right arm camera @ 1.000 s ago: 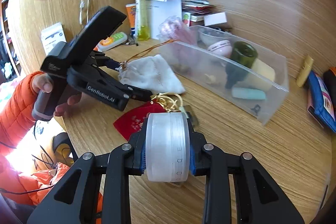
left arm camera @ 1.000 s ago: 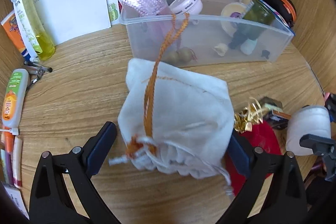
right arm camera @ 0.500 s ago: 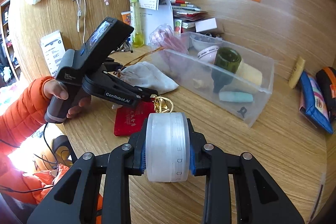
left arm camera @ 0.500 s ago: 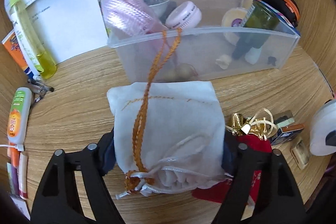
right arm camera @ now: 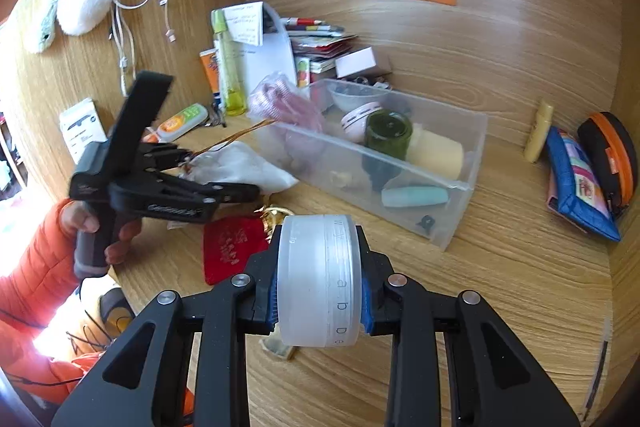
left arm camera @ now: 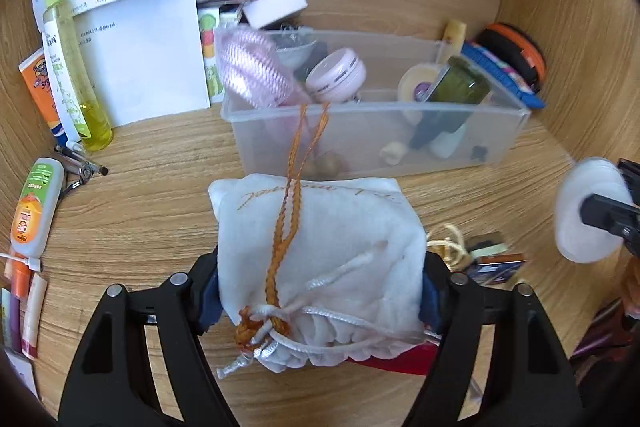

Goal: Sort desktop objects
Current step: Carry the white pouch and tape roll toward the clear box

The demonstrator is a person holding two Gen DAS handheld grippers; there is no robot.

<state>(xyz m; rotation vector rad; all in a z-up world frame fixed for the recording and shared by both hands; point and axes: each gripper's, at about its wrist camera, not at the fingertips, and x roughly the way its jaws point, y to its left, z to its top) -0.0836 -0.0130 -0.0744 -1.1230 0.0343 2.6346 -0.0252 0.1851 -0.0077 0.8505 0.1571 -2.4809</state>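
The white pouch (left arm camera: 320, 251) has just been clamped by the left tongs (left arm camera: 320, 291) and lifted off the worktop (left arm camera: 140, 211), the bin (left arm camera: 376, 131) at twelve o'clock; the tape roll (right arm camera: 320, 279) is gripped by the right tongs (right arm camera: 320, 287).

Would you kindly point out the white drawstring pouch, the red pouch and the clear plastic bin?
white drawstring pouch (left arm camera: 344, 247): left wrist view, middle of its cloth.
red pouch (right arm camera: 230, 247): right wrist view, its printed face.
clear plastic bin (left arm camera: 496, 135): left wrist view, front wall.
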